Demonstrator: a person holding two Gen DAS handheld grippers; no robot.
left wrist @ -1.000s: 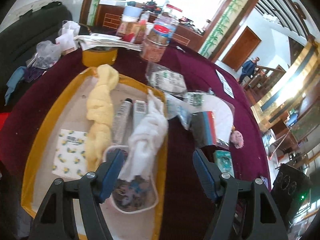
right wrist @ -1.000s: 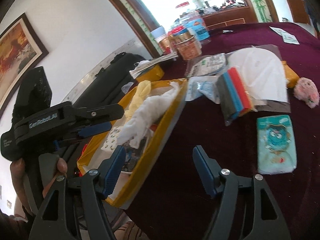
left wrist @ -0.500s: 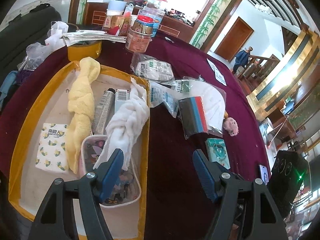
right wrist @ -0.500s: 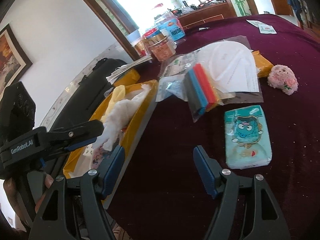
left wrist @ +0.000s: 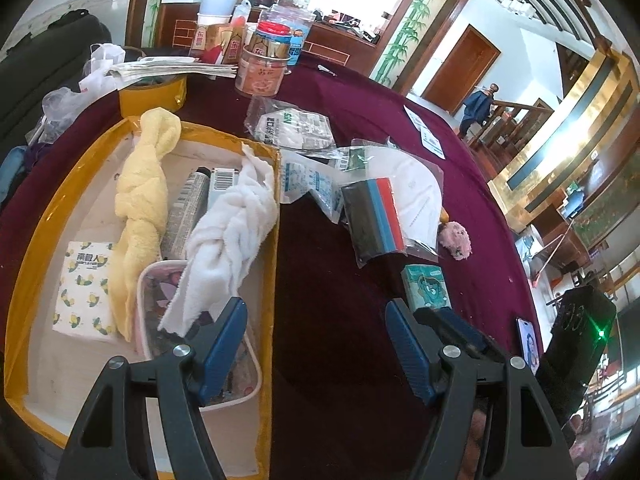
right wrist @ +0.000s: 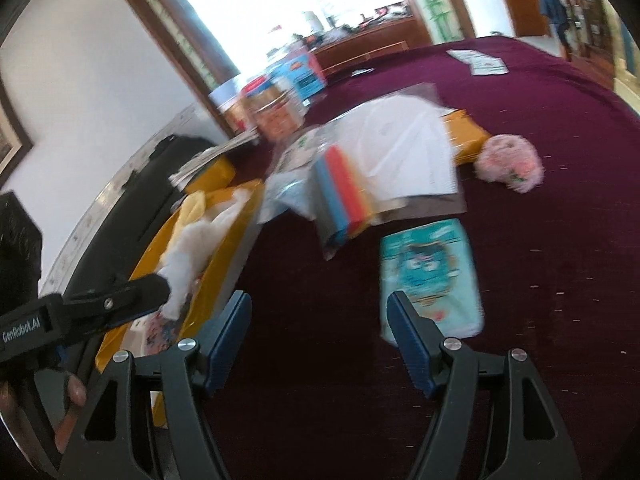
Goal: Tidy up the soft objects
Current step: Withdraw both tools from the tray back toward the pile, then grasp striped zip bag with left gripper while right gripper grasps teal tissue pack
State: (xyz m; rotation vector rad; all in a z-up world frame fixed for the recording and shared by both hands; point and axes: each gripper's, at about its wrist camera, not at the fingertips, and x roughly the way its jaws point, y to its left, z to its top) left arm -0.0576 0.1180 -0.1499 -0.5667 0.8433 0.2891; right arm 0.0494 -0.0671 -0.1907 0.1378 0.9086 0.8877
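Both grippers' jaws stand apart, empty. The left gripper (right wrist: 80,312), left of the right jaws, reads "GenRobot.AI"; a teal tissue pack (right wrist: 430,276) lies just beyond the right gripper (right wrist: 318,344).

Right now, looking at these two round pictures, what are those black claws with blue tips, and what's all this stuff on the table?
Each picture comes from a camera on a hand-held gripper, looking along its two blue-padded fingers. A person holds one in each hand. The left gripper hangs open over the yellow tray, which holds a yellow towel and a white towel. The right gripper is open above the maroon tablecloth, near a teal tissue pack, a pink fluffy ball and bagged masks. Neither holds anything.
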